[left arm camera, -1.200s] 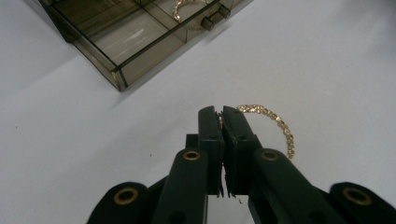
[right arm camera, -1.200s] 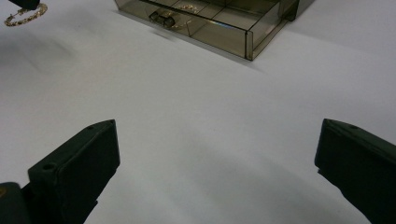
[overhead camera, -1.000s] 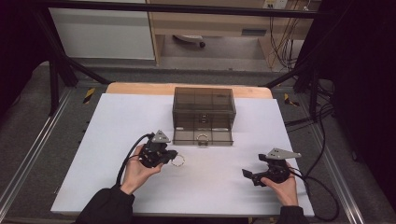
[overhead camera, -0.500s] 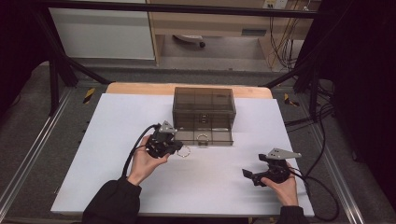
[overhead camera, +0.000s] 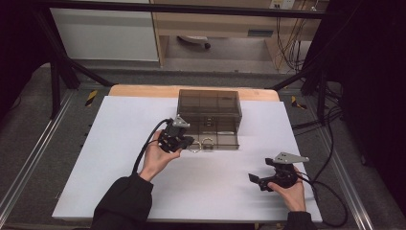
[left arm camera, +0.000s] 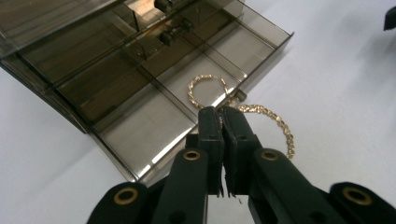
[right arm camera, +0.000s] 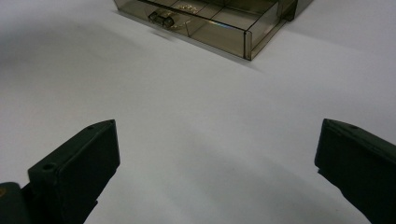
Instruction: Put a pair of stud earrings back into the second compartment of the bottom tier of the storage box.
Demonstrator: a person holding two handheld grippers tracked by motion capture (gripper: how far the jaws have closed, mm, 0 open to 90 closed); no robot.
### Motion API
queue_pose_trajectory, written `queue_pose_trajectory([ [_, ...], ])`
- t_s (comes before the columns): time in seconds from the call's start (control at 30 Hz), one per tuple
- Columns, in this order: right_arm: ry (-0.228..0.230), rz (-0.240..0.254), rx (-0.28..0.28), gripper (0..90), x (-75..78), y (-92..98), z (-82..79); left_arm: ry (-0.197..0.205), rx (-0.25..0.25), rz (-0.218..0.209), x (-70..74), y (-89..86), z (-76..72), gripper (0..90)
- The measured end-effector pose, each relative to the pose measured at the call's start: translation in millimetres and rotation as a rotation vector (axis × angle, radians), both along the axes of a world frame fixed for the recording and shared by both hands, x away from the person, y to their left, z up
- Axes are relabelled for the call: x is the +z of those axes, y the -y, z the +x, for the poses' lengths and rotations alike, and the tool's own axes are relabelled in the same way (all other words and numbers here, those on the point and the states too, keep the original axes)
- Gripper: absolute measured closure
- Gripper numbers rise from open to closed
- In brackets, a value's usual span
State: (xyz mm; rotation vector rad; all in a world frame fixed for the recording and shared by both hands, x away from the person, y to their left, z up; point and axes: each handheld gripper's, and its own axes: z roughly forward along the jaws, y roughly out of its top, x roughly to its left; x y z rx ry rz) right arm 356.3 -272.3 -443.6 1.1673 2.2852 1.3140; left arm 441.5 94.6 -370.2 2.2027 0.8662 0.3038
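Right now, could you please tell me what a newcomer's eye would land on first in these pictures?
Probably the smoky transparent organizer box at the middle of the white table, its divided drawer pulled open. Next, the left claw, shut on a gold chain at the drawer's front edge, beside a gold hoop in a compartment. The right claw is wide open over bare table.

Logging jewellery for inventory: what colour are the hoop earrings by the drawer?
Gold, with a twisted texture; the hoop earrings show best in the left gripper view.
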Motion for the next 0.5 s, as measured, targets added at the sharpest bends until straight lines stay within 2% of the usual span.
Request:
queue_pose_trajectory([
  [0.1, 0.004, 0.002, 0.0, 0.6, 0.3, 0.4, -0.1, 0.002, 0.011, -0.002, -0.7, 2.9, 5.8, 86.7],
  [0.23, 0.0, 0.006, -0.004, 0.6, 0.3, 0.6, -0.3, 0.0, 0.015, 0.015, -2.1, 7.0, 12.6, 86.7],
  [0.5, 0.001, 0.002, -0.003, 0.6, -0.1, 0.8, -0.2, 0.005, 0.022, 0.011, -1.5, 19.3, 23.9, 86.7],
])
